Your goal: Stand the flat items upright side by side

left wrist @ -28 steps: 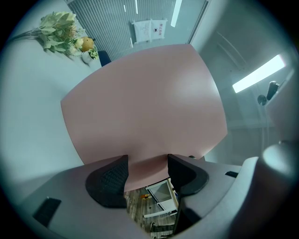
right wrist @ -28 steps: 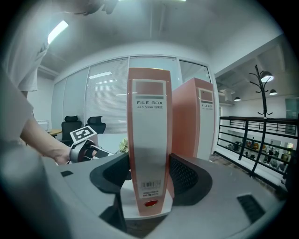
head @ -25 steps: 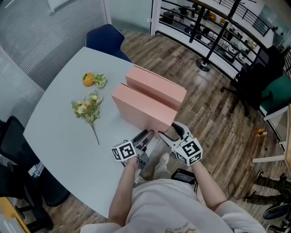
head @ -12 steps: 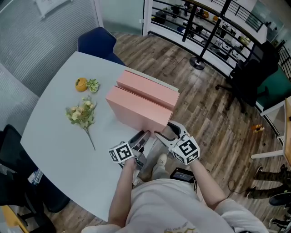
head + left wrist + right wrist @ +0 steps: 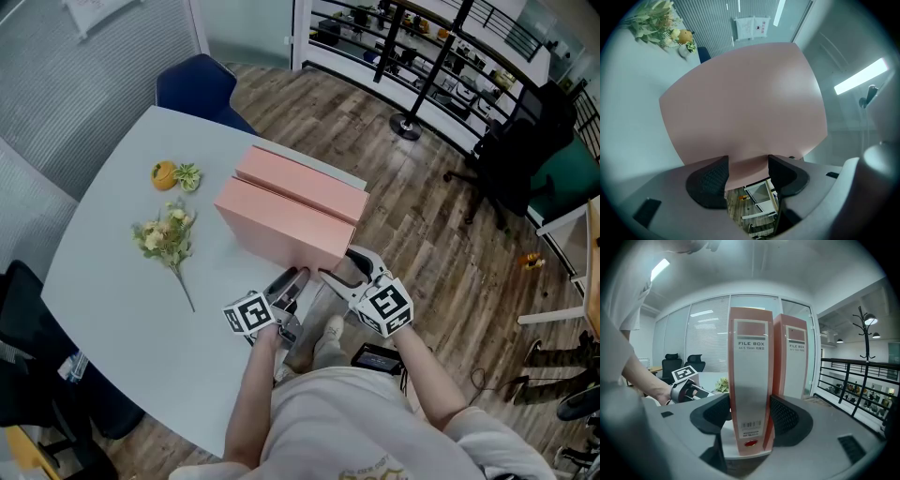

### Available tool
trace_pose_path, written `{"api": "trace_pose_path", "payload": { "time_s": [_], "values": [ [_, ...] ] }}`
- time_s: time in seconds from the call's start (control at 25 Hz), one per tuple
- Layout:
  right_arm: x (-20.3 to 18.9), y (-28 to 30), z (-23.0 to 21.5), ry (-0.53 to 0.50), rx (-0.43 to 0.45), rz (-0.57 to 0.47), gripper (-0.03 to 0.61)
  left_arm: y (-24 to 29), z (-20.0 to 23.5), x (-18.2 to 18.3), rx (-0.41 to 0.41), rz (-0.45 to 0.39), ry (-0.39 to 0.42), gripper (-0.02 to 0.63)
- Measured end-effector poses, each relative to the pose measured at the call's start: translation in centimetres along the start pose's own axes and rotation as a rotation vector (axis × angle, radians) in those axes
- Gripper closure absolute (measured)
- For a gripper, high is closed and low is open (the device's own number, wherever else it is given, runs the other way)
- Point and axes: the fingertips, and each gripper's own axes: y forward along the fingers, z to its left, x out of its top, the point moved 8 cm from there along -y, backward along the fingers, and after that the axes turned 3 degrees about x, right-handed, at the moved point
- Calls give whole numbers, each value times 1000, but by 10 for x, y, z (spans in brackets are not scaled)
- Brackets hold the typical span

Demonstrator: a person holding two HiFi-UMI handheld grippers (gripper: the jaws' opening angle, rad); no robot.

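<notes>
Since a second ago: both grips unchanged, hands hardly shifted. Only the head camera has drifted, so everything sits slightly further left in view. Nearest, the tabletop (image 5: 112, 281) edge runs just under both tools, with wood floor (image 5: 422, 234) beyond it on the right. Left hand-held gripper (image 5: 292, 278) and right hand-held gripper (image 5: 339, 266) each stand wide, pads clamped on the near file box (image 5: 281, 225), upright at that edge. Far file box (image 5: 300, 183) upright just beside it. Bare tabletop to the left, up to the flower sprig (image 5: 167, 236).
</notes>
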Motion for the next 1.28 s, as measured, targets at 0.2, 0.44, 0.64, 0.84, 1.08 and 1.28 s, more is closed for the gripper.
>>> {"api": "trace_pose_path", "payload": {
  "time_s": [0.2,0.44,0.64,0.84,1.08,1.28],
  "values": [
    [2,0,-4,-5,3,3,295,3,-2,2,0,-2,-1,360],
    [1,1,-6,-8,6,5,295,5,0,2,2,-2,-1,360],
    [1,1,-6,-7,5,5,295,5,1,2,4,-1,-1,360],
    [-1,0,-5,-4,-2,1,295,4,0,1,6,-4,5,360],
    [-2,-2,-4,1,-19,6,295,2,-1,2,14,-4,7,360],
    [-5,-8,-4,15,-36,10,295,0,-1,3,16,-11,13,360]
  ]
}}
